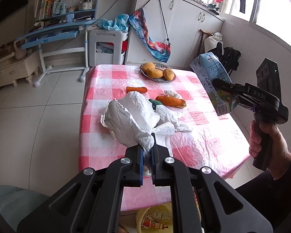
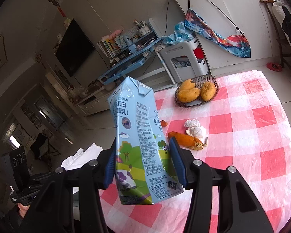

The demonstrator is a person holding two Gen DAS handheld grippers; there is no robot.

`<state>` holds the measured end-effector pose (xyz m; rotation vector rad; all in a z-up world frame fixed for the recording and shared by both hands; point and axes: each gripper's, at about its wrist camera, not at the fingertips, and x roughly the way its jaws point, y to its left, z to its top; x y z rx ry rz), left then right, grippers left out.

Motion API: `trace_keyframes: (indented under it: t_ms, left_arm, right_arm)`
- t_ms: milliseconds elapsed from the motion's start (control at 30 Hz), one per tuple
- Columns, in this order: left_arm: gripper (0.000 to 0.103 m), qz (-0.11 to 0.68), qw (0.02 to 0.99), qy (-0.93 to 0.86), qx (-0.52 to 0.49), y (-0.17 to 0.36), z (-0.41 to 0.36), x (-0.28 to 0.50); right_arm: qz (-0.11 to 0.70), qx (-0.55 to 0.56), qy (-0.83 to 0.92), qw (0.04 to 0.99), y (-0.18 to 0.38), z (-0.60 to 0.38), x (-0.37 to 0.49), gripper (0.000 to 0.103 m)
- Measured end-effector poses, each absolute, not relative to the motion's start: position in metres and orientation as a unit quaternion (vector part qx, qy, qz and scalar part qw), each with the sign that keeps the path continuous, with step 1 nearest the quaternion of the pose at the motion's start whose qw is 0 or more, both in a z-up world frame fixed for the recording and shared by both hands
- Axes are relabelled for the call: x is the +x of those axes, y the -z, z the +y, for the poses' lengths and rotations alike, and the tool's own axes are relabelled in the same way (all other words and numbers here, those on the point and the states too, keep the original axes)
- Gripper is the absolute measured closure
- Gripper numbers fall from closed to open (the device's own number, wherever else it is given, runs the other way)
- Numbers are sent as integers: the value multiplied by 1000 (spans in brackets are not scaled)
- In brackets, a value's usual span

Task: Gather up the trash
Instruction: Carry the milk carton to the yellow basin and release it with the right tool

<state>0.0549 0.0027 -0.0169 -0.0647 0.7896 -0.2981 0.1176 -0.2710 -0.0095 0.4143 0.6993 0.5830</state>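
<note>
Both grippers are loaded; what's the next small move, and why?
Probably swing both toward the yellow bin under the table's near edge: the left gripper pinches crumpled white tissue paper, the right gripper clamps the light-blue milk carton, both lifted clear.

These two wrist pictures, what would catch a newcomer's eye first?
Probably the pale blue milk carton, held up off the table between the pads of the right gripper. Next, the big crumpled white paper pinched in the shut left gripper, lifted over the pink checked tablecloth. Behind them, a basket of mangoes sits at the table's far edge, with orange peel lying nearer the middle.
</note>
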Motion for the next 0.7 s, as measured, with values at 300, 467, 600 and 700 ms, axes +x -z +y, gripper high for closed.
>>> trace_keyframes:
  t_ms: [300,467,600,700]
  left_arm:
    - [97,364,924,120,-7,14,-14,27]
    - [97,355,928,115,-7,12,-18,21]
    - [97,351,930,113,-3,13,-21,14]
    - [97,347,931,113,3,12,-22,9]
  right_arm:
    - [319,214,-295,875,7,-273,83,53]
    - [316,211,-301,875,10,-269,59,53]
    - [321,209,-308,871,16,-263,40,53]
    - [328,214,-315,865,23,-260,26,53]
